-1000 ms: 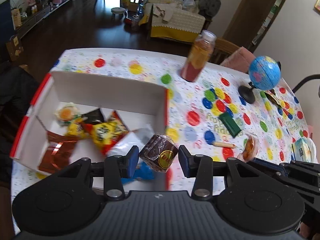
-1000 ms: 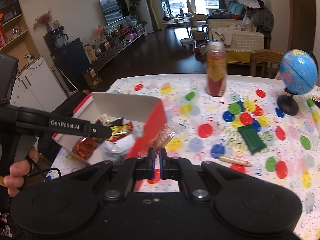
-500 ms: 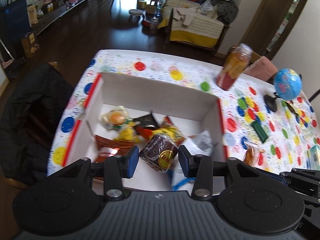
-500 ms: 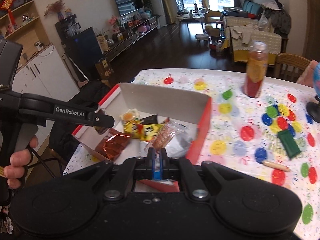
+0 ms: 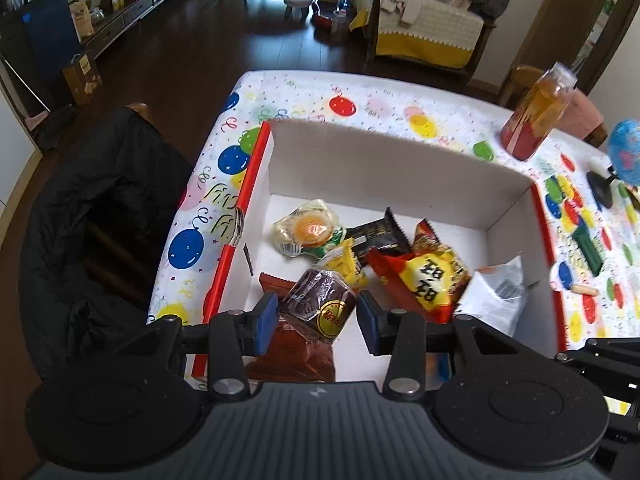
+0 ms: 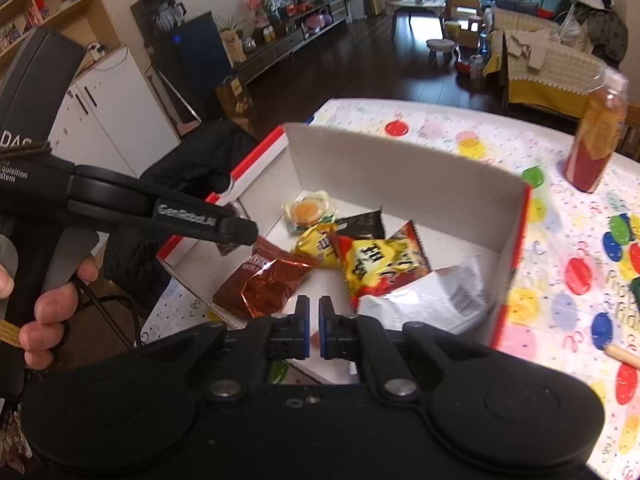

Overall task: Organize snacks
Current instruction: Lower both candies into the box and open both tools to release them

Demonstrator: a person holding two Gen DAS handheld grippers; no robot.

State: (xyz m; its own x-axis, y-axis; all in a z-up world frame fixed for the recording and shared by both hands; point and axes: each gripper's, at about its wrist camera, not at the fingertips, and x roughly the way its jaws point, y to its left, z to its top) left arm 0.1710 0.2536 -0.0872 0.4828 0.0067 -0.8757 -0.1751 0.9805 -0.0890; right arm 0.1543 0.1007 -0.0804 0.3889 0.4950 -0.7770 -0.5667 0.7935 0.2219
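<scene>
Legible markings
"GenRobot.AI" on the left gripper (image 6: 236,236) arm; "83" on the yellow snack packet (image 5: 434,278).

Box (image 5: 400,168) open on top; snack pile (image 5: 400,264) crowds floor, probably.

One cardboard box (image 5: 400,168) holding six snack packets; one juice bottle (image 5: 536,120), one globe (image 5: 628,150), one table (image 5: 360,96).

Balloon-print table (image 5: 360,96) carries box (image 5: 400,168), bottle (image 5: 536,120), globe (image 5: 626,152).
</scene>
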